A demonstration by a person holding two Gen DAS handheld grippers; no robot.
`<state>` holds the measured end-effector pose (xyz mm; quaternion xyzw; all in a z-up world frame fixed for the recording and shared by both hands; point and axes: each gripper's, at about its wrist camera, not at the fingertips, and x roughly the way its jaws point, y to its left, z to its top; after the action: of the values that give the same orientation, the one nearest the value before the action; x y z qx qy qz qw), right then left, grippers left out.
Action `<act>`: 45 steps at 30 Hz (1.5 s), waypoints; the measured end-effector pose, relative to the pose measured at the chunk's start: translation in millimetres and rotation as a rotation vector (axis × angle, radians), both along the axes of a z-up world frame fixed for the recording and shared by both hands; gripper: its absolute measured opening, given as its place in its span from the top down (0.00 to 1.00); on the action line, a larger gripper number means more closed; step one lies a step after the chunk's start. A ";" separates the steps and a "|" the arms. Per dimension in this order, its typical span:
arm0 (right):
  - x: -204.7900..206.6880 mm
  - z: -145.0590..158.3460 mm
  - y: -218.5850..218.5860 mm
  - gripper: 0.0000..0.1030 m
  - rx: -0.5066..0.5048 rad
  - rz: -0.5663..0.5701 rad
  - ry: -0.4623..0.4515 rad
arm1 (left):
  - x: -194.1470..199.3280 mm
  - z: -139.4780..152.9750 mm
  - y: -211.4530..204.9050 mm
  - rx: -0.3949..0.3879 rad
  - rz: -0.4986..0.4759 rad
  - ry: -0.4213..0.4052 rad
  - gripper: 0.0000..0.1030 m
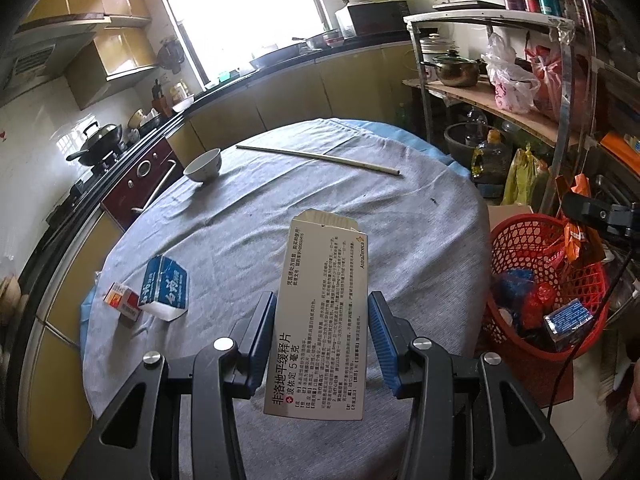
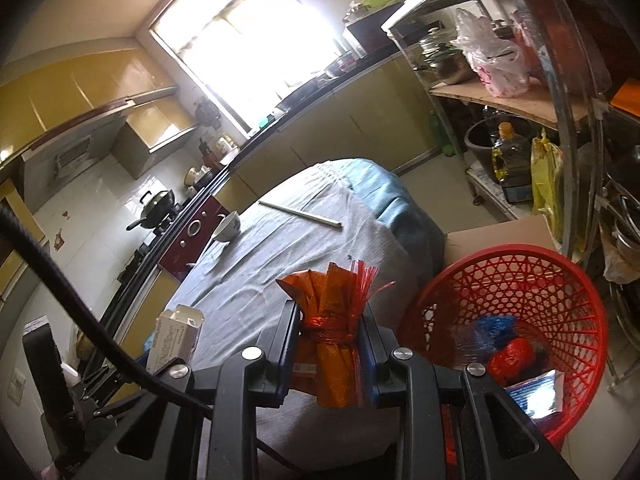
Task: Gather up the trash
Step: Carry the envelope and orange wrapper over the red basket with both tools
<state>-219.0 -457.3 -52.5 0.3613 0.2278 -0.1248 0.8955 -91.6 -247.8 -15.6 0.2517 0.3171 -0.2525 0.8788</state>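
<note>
Trash basket (image 2: 500, 280) beside table (image 1: 280, 200) bearing bowl (image 1: 203, 165), chopsticks (image 1: 320, 157).

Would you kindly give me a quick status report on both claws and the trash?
Left claw shut on white medicine box. Right claw shut on orange wrapper, beside red basket. Two small boxes left on table. Path clear.

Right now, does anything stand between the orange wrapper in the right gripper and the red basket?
Nothing visible does. The orange wrapper is clamped in the right gripper, and the red basket sits open-topped just beside it.
</note>
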 end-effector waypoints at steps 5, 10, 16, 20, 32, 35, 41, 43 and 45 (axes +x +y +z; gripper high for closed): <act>-7.2 -1.1 -9.0 0.71 0.004 -0.025 -0.001 | -2.7 3.2 -9.1 -0.002 -0.019 -0.009 0.53; -15.1 0.4 -16.3 0.71 0.007 -0.049 -0.007 | -6.8 8.8 -17.5 -0.010 -0.039 -0.017 0.53; -22.7 2.0 -22.7 0.71 0.007 -0.073 -0.014 | -16.8 14.8 -32.2 -0.016 -0.081 -0.032 0.53; -28.2 3.0 -26.2 0.71 0.005 -0.090 -0.018 | -24.3 17.6 -43.7 -0.017 -0.113 -0.040 0.53; -48.5 0.8 -46.2 0.71 0.022 -0.148 -0.032 | -50.5 23.3 -79.2 -0.015 -0.207 -0.063 0.53; -52.3 -0.2 -49.5 0.71 0.029 -0.158 -0.034 | -55.6 23.2 -85.6 -0.015 -0.224 -0.061 0.53; -62.3 -2.3 -57.6 0.71 0.034 -0.178 -0.033 | -66.2 18.3 -100.5 -0.019 -0.286 -0.031 0.53; -66.5 -5.3 -61.8 0.71 0.044 -0.189 -0.030 | -68.3 14.9 -105.4 -0.019 -0.306 -0.003 0.53; -69.9 -8.5 -65.9 0.71 0.057 -0.201 -0.024 | -69.1 10.2 -111.1 -0.022 -0.323 0.035 0.53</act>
<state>-288.9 -523.1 -60.9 0.4090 0.1829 -0.2032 0.8706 -160.7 -358.8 -5.4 0.2853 0.2852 -0.3985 0.8237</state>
